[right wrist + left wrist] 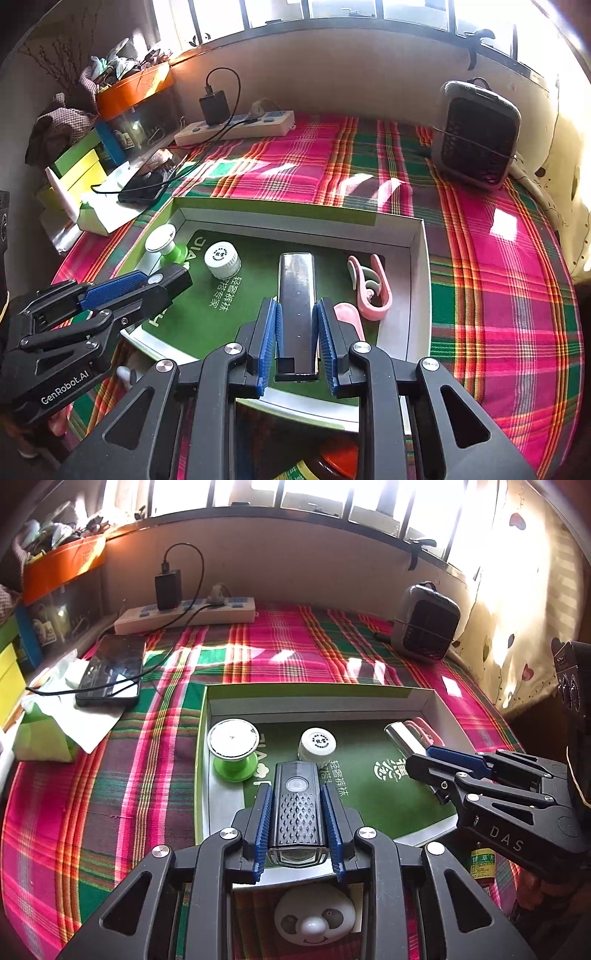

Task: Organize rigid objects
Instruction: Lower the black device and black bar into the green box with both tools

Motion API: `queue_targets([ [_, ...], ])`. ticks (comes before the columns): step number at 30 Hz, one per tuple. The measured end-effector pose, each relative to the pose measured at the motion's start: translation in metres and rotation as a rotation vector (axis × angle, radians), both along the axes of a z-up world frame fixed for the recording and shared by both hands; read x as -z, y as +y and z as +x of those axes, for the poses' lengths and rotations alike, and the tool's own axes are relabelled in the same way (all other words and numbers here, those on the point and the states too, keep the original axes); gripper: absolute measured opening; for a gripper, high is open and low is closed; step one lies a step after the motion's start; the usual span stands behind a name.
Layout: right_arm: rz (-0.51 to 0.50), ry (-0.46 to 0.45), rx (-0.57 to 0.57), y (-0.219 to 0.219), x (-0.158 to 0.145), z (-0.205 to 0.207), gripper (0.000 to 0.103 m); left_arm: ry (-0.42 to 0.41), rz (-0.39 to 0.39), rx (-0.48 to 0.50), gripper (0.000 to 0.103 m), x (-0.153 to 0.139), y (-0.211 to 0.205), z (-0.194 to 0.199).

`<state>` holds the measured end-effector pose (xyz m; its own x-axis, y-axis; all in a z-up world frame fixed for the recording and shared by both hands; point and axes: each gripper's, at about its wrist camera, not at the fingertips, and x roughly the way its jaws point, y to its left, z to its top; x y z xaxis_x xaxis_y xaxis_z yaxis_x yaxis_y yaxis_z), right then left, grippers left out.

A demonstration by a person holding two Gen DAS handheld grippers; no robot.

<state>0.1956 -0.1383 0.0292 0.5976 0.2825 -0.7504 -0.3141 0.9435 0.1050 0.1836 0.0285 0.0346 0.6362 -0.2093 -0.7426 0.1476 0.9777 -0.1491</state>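
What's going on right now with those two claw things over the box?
Left tool shut on black bike light above green box. Right tool astride silver bar, pads not touching. Pink clip beside bar.

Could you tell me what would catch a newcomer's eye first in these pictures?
Probably the bright pink and green plaid cloth, with an open green box in the middle of it. Over the box, the left gripper is closed on a black bike light, and the right gripper brackets a dark metal bar.
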Motion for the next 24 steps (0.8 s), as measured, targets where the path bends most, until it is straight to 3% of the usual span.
queue_targets([
  [24,-0.037,0.049,-0.044,0.030,0.016,0.030,0.024,0.018,-0.003,-0.018,0.026,0.011,0.006,0.026],
])
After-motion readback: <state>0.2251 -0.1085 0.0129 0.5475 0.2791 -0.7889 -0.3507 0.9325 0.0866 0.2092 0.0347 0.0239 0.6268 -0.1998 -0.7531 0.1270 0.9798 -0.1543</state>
